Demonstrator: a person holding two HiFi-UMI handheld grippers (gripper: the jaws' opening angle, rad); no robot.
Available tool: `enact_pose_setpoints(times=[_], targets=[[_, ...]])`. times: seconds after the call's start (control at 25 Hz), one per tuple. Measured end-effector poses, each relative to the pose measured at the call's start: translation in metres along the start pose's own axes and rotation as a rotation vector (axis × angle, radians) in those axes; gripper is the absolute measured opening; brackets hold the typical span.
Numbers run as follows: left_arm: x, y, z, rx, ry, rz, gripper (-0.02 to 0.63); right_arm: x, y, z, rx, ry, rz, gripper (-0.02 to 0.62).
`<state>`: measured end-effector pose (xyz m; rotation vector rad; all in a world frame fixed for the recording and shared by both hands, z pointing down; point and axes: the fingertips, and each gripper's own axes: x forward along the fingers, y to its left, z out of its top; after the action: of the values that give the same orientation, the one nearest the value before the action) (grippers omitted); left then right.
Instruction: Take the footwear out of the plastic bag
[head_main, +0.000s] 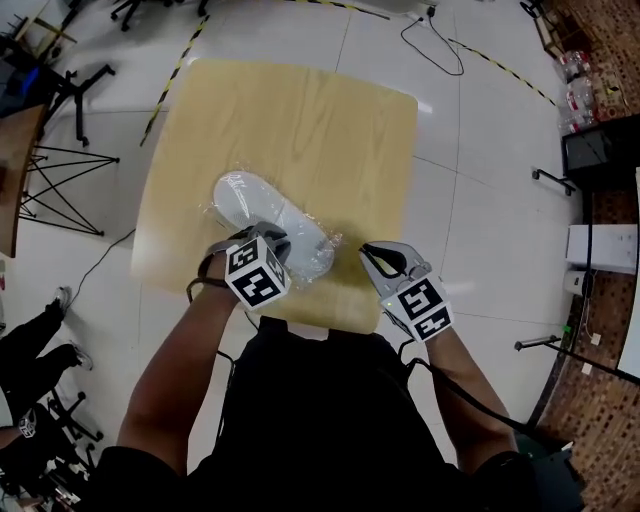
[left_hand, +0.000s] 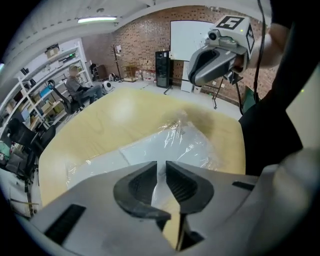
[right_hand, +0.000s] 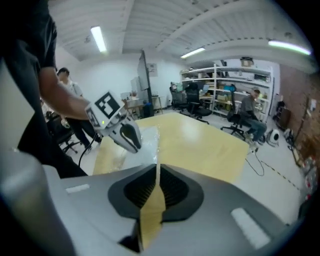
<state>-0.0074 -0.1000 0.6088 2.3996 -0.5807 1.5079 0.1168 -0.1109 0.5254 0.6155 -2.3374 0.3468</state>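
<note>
A white slipper (head_main: 250, 203) lies sealed in a clear plastic bag (head_main: 318, 252) on the pale wooden table (head_main: 300, 110), toward its near edge. My left gripper (head_main: 272, 240) hovers over the near end of the bag. In the left gripper view its jaws (left_hand: 161, 167) stand a narrow gap apart, and the white bag (left_hand: 175, 145) shows through the gap and just ahead. My right gripper (head_main: 368, 250) is just right of the bag's near corner. Its jaws (right_hand: 157, 172) are barely apart, with only table seen through the slit.
The table's near edge (head_main: 330, 322) runs right under both grippers. A black folding stand (head_main: 60, 190) and a person's legs (head_main: 40, 335) are at the left, cables (head_main: 430, 45) lie on the floor beyond, and a dark cabinet (head_main: 600, 150) stands at the right.
</note>
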Motion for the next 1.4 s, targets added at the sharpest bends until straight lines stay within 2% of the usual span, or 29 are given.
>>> enact_pose_setpoints(times=[0.12, 0.2, 0.32, 0.48, 0.56, 0.6, 0.76, 0.88, 1.04, 1.08, 1.16, 1.2, 1.28, 1.4], targets=[[0.001, 0.001, 0.001, 0.004, 0.019, -0.031, 0.06, 0.031, 0.006, -0.008, -0.058, 0.076, 0.067, 0.075], [0.001, 0.001, 0.001, -0.007, 0.019, -0.043, 0.06, 0.047, 0.004, -0.007, 0.004, 0.087, 0.102, 0.087], [0.002, 0.002, 0.0, -0.013, 0.018, -0.04, 0.058, 0.065, -0.005, -0.006, 0.106, 0.093, 0.12, 0.089], [0.001, 0.002, -0.001, -0.018, 0.015, -0.022, 0.058, 0.078, -0.004, -0.009, 0.114, 0.144, 0.151, 0.085], [0.001, 0.003, -0.001, -0.036, -0.001, -0.016, 0.057, 0.077, 0.002, -0.009, 0.093, 0.153, 0.177, 0.047], [0.001, 0.003, -0.001, -0.046, -0.013, -0.014, 0.057, 0.076, 0.005, -0.009, 0.066, 0.156, 0.18, 0.002], [-0.001, 0.002, -0.001, -0.076, -0.048, -0.007, 0.054, 0.061, 0.017, -0.009, -0.063, 0.154, 0.162, 0.0], [0.0, 0.003, -0.001, -0.08, -0.046, -0.012, 0.054, 0.048, 0.02, -0.013, -0.104, 0.145, 0.133, 0.0], [0.0, 0.003, -0.002, -0.068, -0.03, -0.022, 0.052, 0.038, 0.013, -0.019, -0.07, 0.139, 0.089, 0.002], [0.0, 0.004, -0.002, -0.063, -0.027, -0.02, 0.052, 0.04, 0.011, -0.019, -0.044, 0.133, 0.091, 0.021], [0.001, 0.005, -0.003, -0.059, -0.023, -0.014, 0.052, 0.052, 0.008, -0.017, -0.001, 0.136, 0.108, 0.149], [0.001, 0.005, -0.003, -0.059, -0.02, -0.012, 0.052, 0.061, 0.005, -0.018, 0.005, 0.15, 0.115, 0.17], [0.002, 0.004, -0.003, -0.057, -0.012, -0.011, 0.052, 0.075, 0.003, -0.019, -0.008, 0.184, 0.13, 0.165], [0.002, 0.002, -0.001, -0.059, -0.006, -0.021, 0.052, 0.08, 0.009, -0.016, -0.061, 0.211, 0.155, 0.102]])
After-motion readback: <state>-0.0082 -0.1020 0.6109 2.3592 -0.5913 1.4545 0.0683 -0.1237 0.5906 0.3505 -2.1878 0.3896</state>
